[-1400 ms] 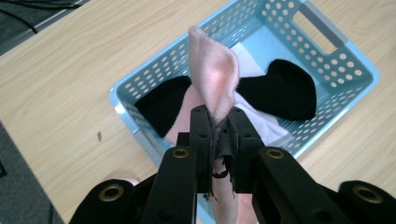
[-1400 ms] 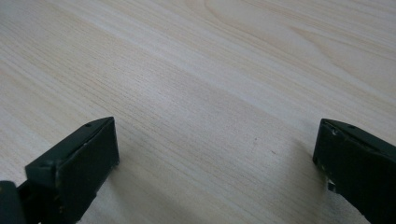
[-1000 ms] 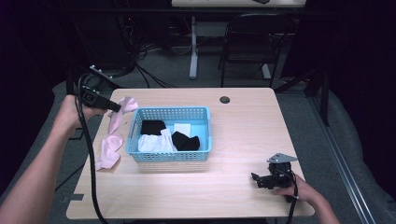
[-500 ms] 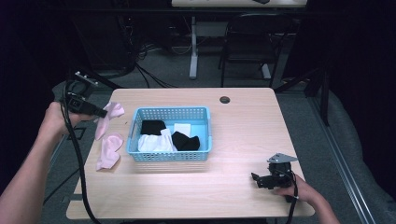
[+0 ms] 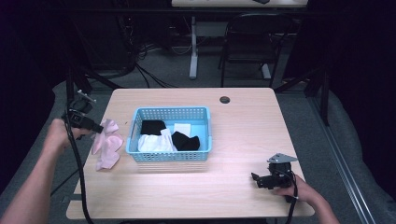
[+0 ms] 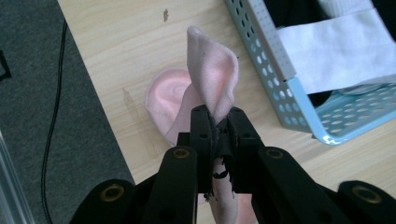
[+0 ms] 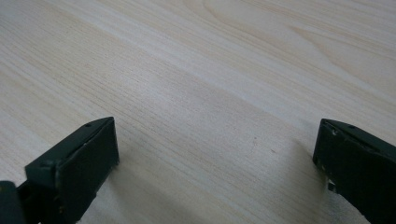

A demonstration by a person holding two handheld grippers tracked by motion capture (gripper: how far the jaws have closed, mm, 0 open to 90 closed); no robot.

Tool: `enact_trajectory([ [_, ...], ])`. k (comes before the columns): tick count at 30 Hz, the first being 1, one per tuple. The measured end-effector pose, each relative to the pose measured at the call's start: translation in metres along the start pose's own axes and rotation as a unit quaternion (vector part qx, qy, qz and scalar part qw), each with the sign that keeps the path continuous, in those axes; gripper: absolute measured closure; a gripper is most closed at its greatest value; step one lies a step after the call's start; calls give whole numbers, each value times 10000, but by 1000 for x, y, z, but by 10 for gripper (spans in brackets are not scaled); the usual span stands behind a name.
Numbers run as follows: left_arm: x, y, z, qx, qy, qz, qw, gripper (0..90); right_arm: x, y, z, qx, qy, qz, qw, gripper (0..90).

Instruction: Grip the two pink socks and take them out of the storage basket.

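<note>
left gripper (image 6: 219, 122) pinches pink sock (image 6: 212, 84) beside blue basket (image 6: 271, 60) — right gripper (image 7: 215, 154) agape.

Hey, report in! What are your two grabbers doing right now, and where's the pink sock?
Left gripper shut on pink sock, left of blue basket. Right gripper open, empty, low over table. Second pink sock lies beneath. Nothing in the way.

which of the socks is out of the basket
The pink sock, pinched by the left gripper on the table left of the blue basket; the black and white ones lie inside it.
</note>
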State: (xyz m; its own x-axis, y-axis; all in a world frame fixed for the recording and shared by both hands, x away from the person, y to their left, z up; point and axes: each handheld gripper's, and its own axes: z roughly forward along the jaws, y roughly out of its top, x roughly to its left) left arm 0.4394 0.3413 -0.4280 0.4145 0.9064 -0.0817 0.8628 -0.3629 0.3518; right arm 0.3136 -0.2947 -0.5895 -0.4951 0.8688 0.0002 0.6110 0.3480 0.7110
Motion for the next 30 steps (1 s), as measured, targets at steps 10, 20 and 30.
enact_trajectory([
  [10, 5, -10, 29, 160, -55, -191, 9997, 826, 0, 0, 0, -4, -1, 2, 10000, 0],
  [20, 3, -19, 74, 442, -43, -271, 9986, 825, 0, 0, 0, -1, 1, 9, 10000, 0],
  [30, -3, -27, 62, -6, -98, -359, 9993, 359, 0, 0, 0, 5, 14, -2, 10000, 0],
])
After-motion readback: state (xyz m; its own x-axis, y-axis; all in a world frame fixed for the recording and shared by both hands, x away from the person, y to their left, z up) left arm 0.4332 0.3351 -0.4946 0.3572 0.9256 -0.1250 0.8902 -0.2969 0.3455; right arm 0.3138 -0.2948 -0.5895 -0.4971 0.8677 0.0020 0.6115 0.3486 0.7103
